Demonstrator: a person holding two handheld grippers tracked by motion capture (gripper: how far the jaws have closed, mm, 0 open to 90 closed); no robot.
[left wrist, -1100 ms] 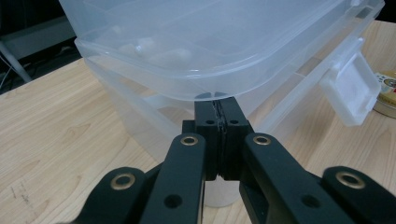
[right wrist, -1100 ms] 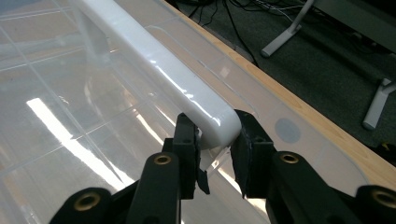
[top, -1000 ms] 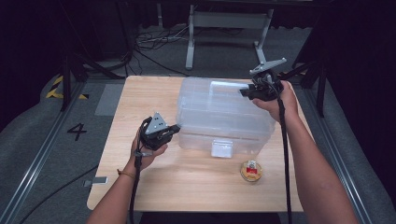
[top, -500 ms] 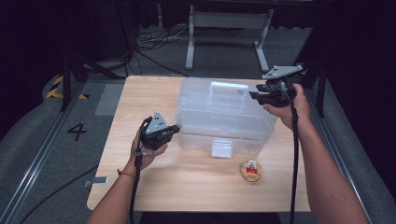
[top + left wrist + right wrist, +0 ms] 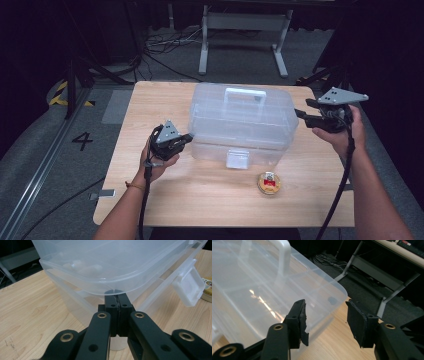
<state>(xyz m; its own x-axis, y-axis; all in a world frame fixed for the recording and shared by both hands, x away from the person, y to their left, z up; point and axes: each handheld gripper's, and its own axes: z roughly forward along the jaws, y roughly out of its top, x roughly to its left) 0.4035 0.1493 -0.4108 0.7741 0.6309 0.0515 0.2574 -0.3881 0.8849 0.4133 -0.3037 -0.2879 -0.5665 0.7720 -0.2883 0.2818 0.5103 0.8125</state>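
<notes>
A: What has changed since a second ago?

B: The right claw (image 5: 300, 113) has left the lid of the clear box (image 5: 240, 125) and moved off its right end; its jaws have just been opening, nothing between them. The left claw (image 5: 187, 137) is unmoved.

A: Surroundings?

B: A small round tin (image 5: 269, 183) lies on the tabletop (image 5: 150, 105), near the box latch (image 5: 237, 159).

A: The left claw?

B: Clenched, its tips under the lid rim at the box's left front corner.

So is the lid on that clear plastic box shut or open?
Shut: the lid sits flat on the box, front latch hanging down.
</notes>
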